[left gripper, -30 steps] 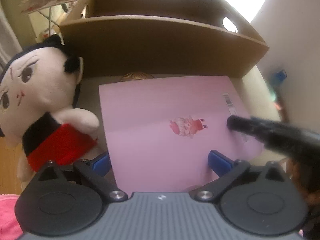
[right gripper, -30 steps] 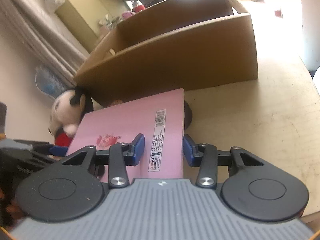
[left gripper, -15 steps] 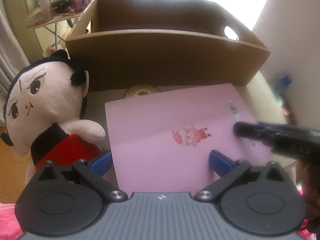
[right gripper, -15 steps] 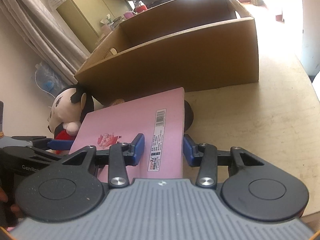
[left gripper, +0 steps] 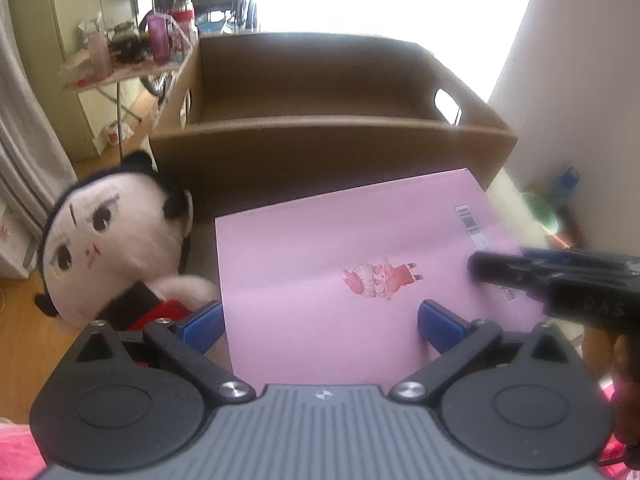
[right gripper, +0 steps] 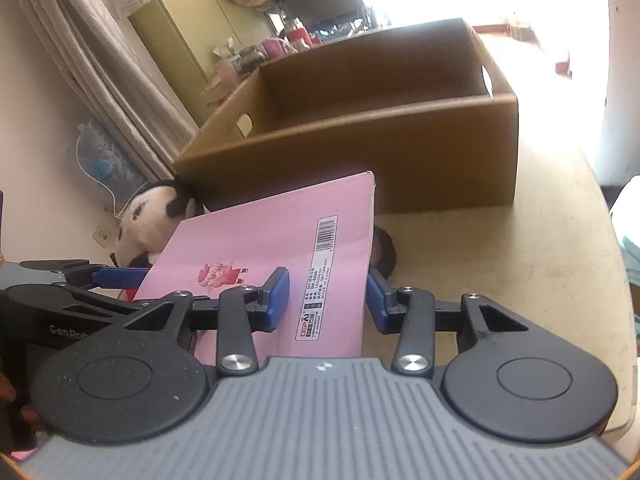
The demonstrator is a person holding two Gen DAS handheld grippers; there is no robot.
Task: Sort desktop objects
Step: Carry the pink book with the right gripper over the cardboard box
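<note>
A pink notebook (left gripper: 360,264) is held above the worktop (right gripper: 520,264), just near of the open cardboard box (right gripper: 400,148), tilted so its far edge rises toward the box, its long axis running left to right and the barcode strip along its right end. The left hand-held gripper (left gripper: 320,320) has its blue pads clamped on the near-left part of the cover, and the right hand-held gripper (right gripper: 326,298) is clamped across the right edge by the barcode. A plush doll (left gripper: 116,240) lies to the left, beside the box's near wall.
</note>
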